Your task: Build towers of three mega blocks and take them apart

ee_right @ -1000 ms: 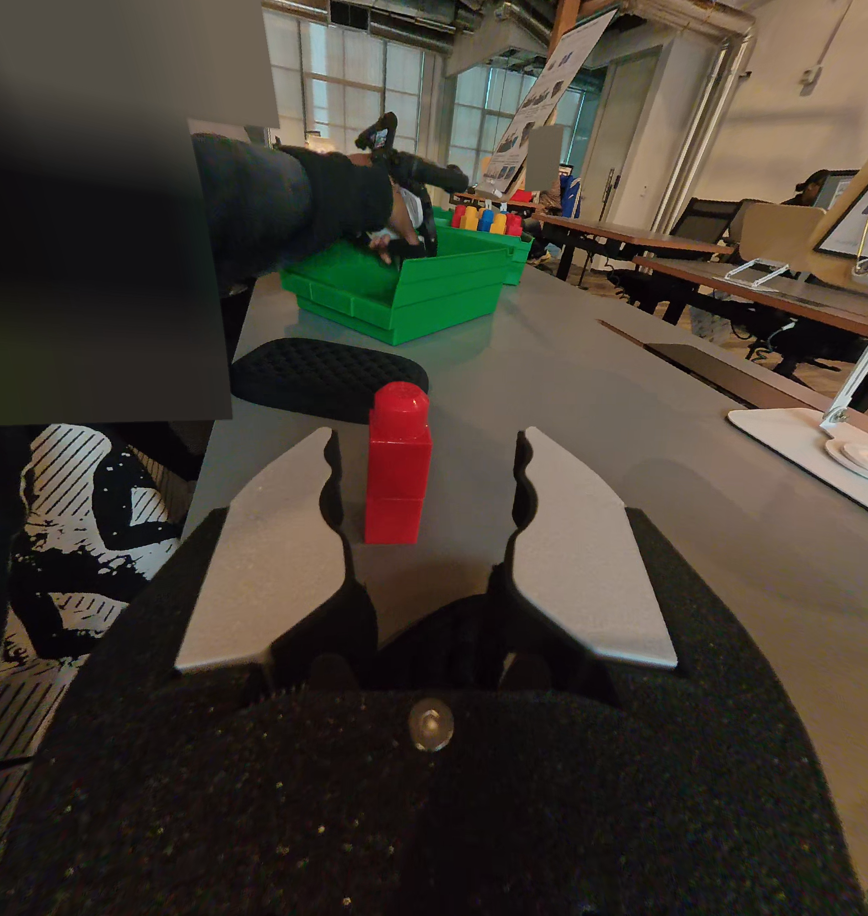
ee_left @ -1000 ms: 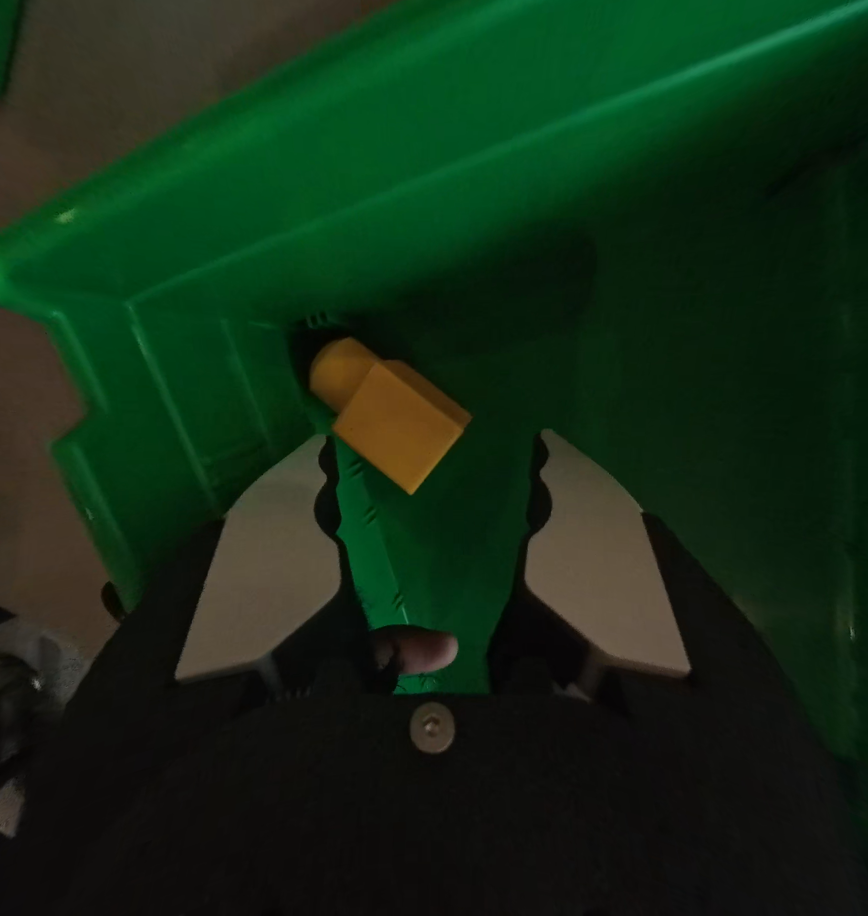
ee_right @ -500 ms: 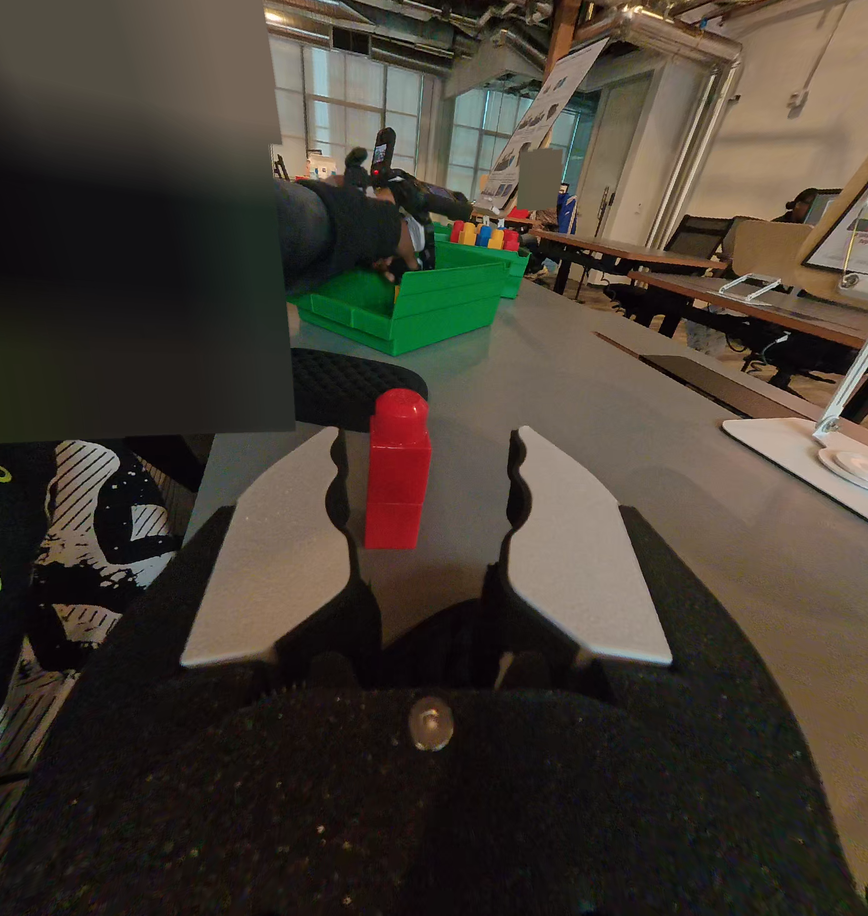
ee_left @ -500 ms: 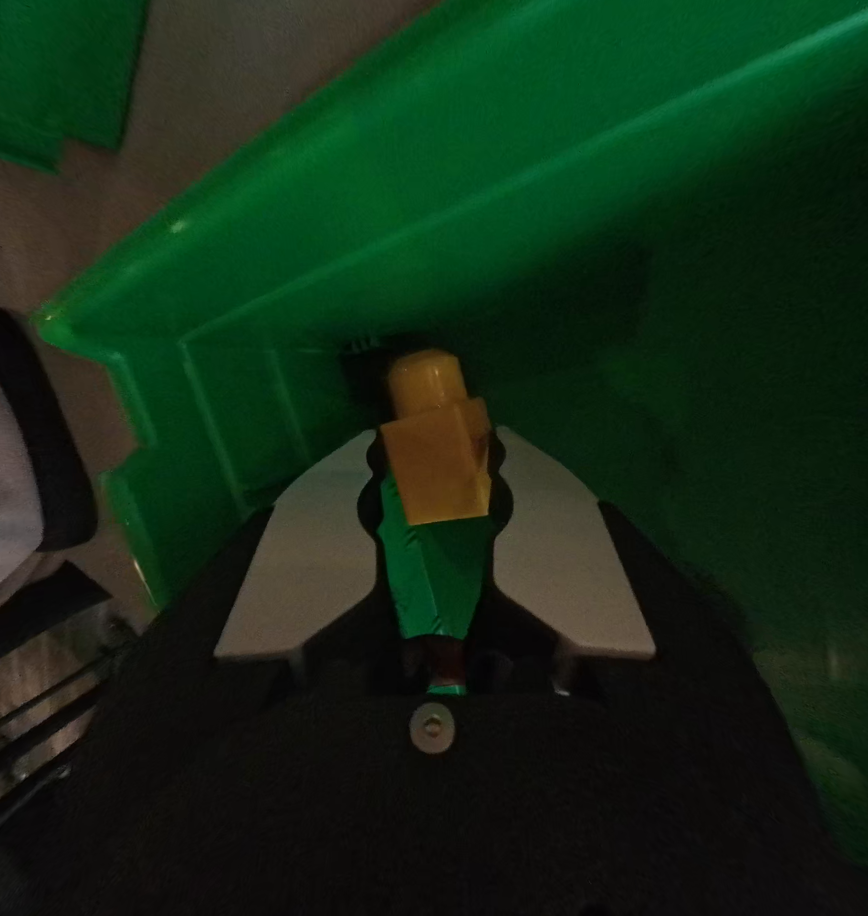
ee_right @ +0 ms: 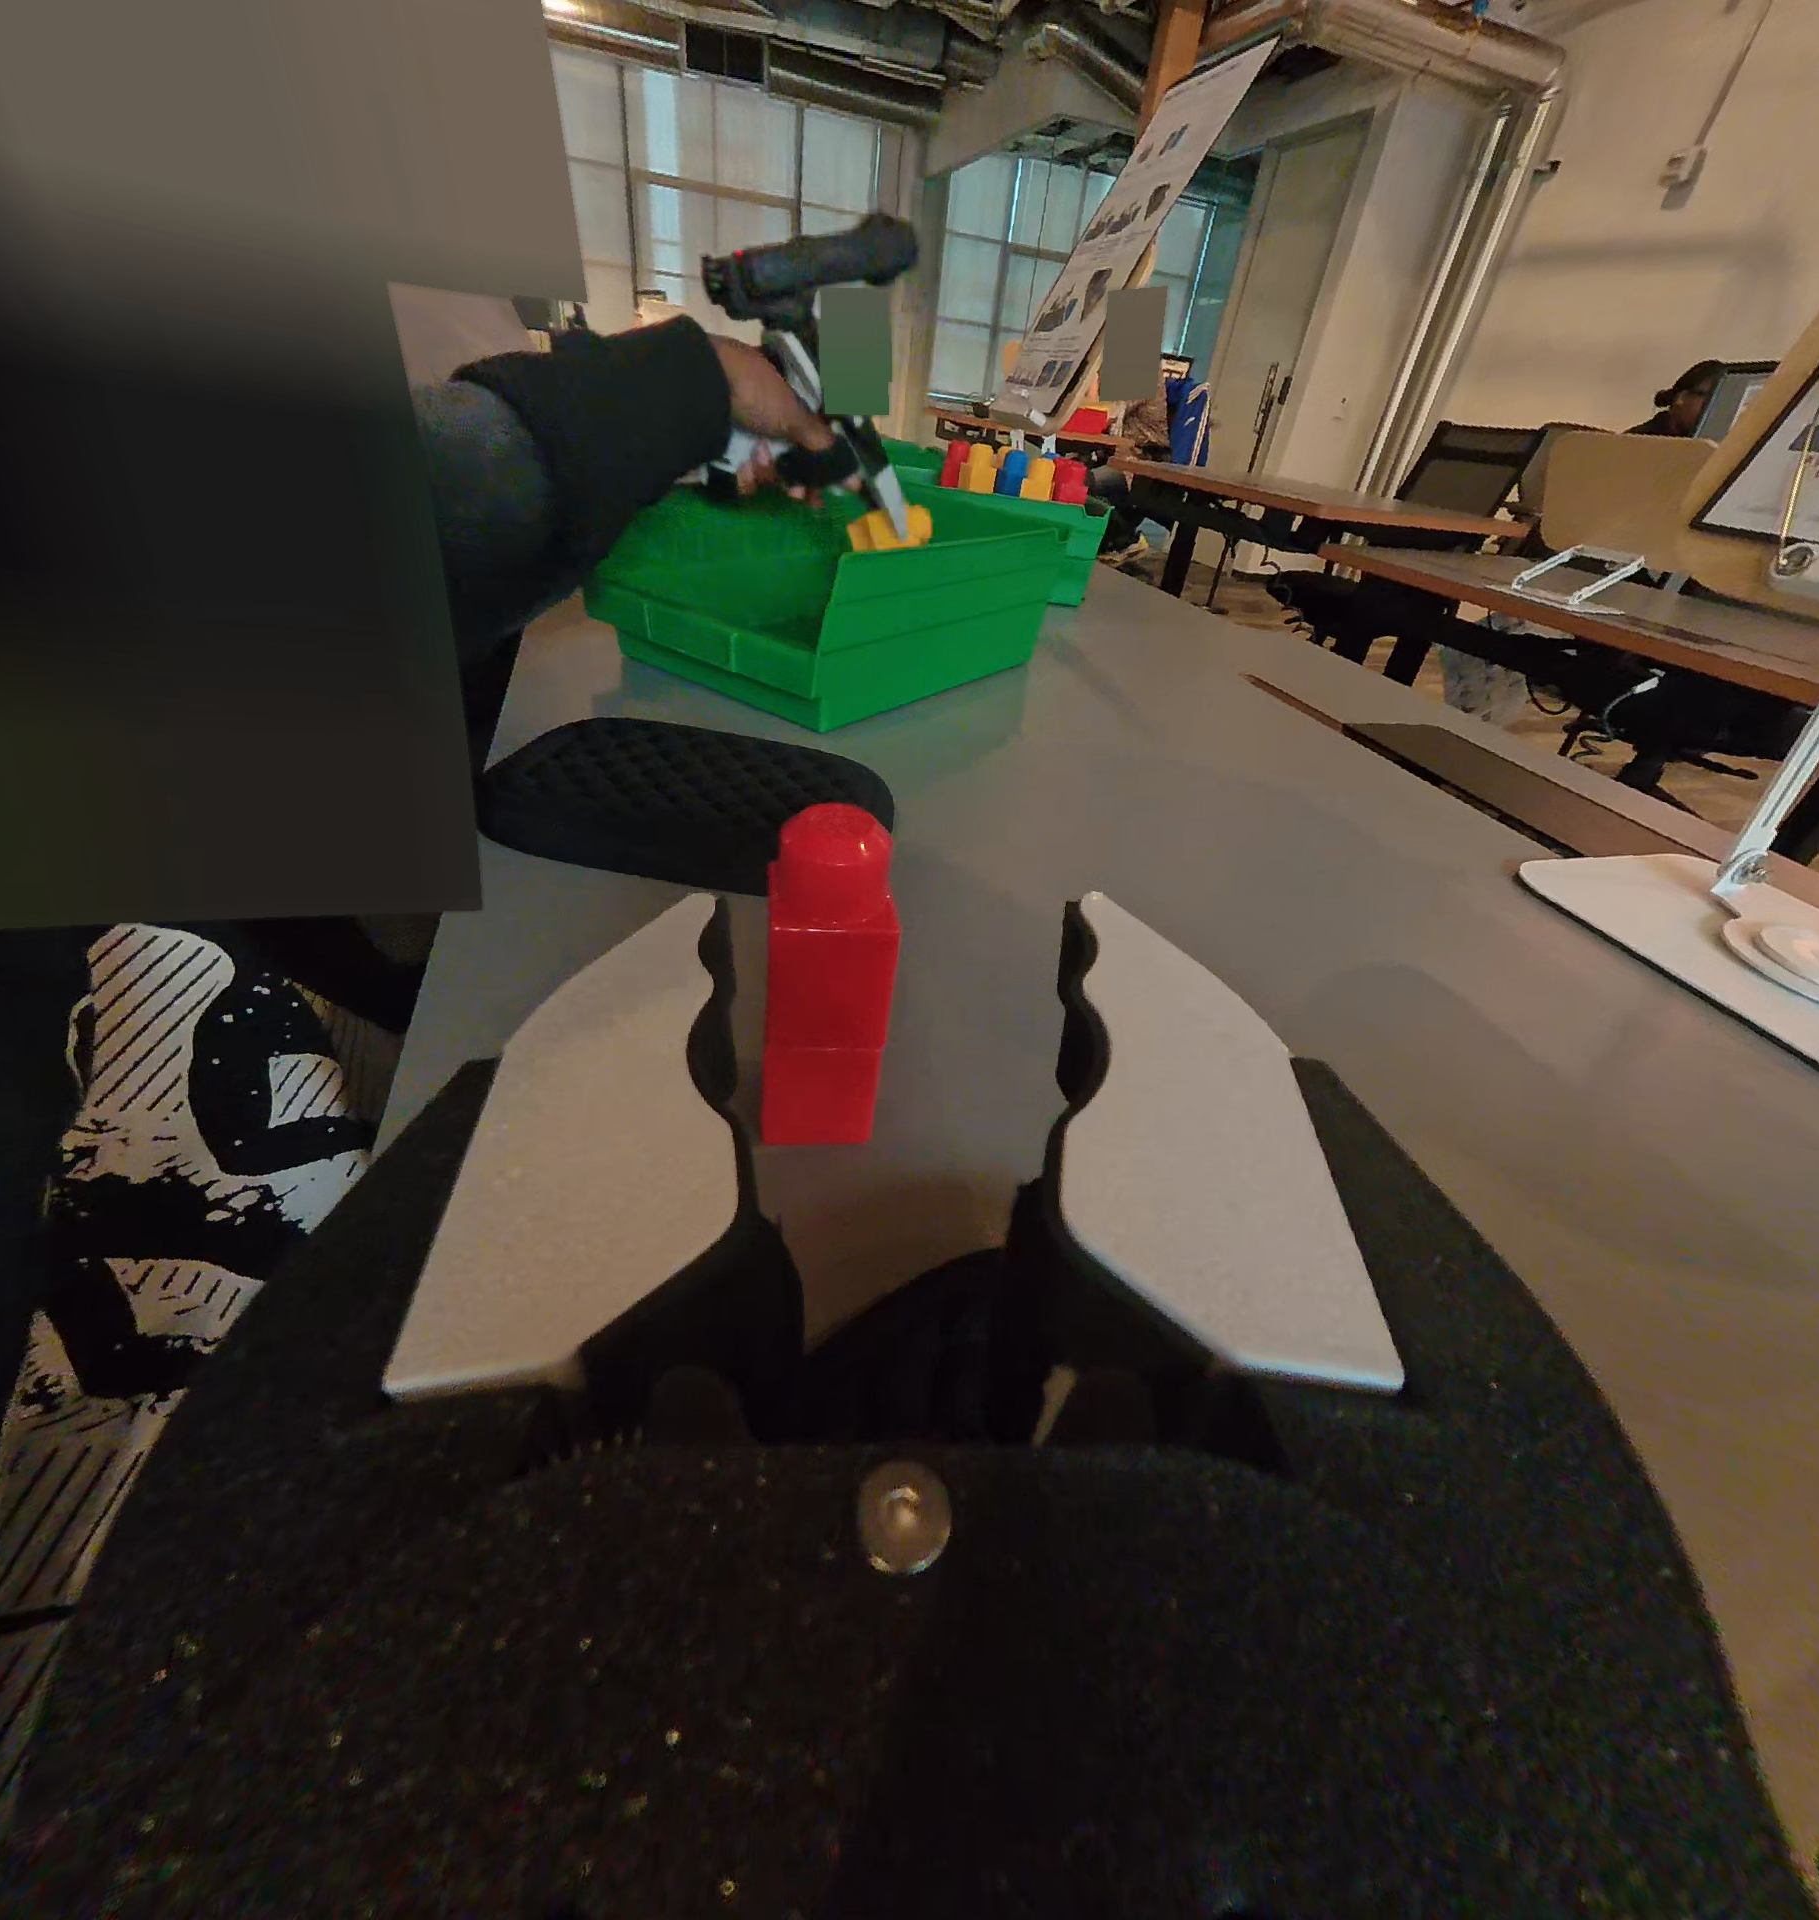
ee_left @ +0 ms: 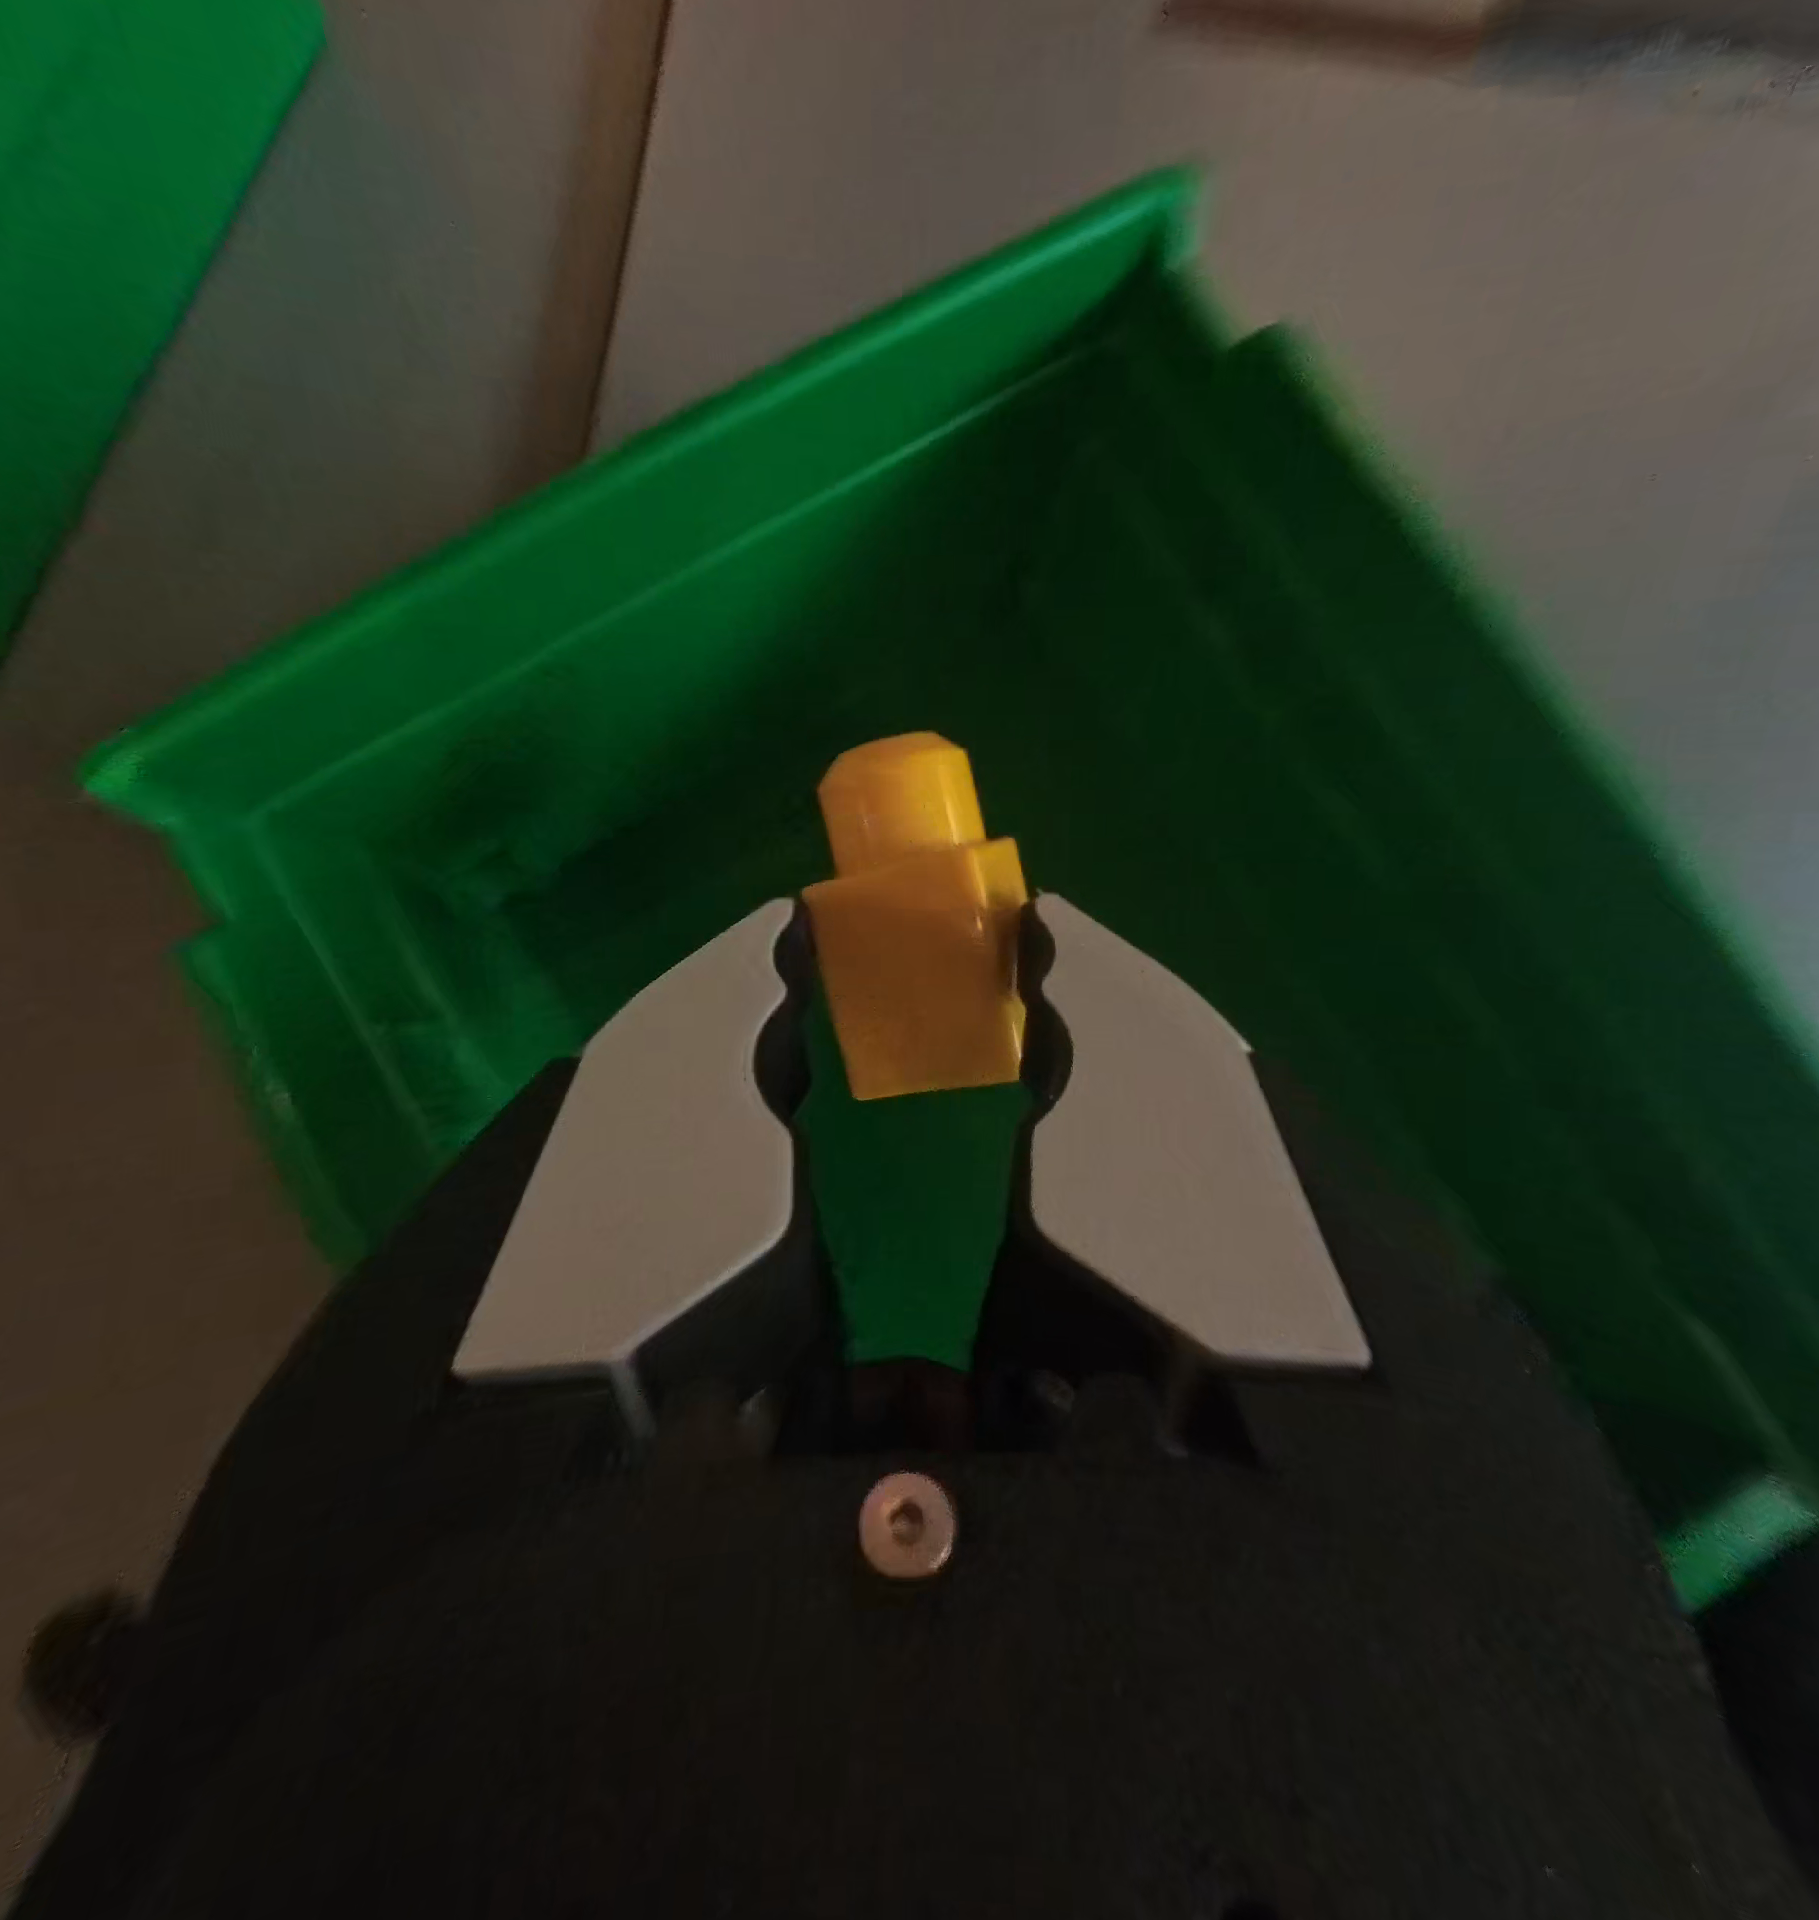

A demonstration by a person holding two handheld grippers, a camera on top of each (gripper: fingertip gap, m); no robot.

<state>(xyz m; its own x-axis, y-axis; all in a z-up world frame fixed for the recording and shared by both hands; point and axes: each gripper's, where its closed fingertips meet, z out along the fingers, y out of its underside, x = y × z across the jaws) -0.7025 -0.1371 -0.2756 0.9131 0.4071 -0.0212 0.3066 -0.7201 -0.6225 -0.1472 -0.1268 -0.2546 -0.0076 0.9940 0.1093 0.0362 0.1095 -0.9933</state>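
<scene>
My left gripper (ee_left: 913,914) is shut on a yellow mega block (ee_left: 920,961) and holds it above the inside of a green bin (ee_left: 593,665). The right wrist view shows the same block (ee_right: 889,528) held over the bin (ee_right: 843,623), with the left gripper (ee_right: 889,499) in a hand. A stack of two red blocks (ee_right: 830,977) stands upright on the grey table (ee_right: 1196,883). My right gripper (ee_right: 889,925) is open, level with the stack, which stands just ahead between the fingertips, untouched.
A black mat (ee_right: 676,795) lies on the table behind the red stack. A second green bin (ee_right: 1076,525) with several coloured blocks (ee_right: 1009,473) sits farther back. A white lamp base (ee_right: 1694,925) stands at the right. A green sheet (ee_left: 105,260) lies at the upper left. Tip to tip, the grippers are about 55 cm apart.
My left gripper closed on the yellow block lying in the bin corner and lifted it up out of the bin. My right gripper stayed open by the red stack.
</scene>
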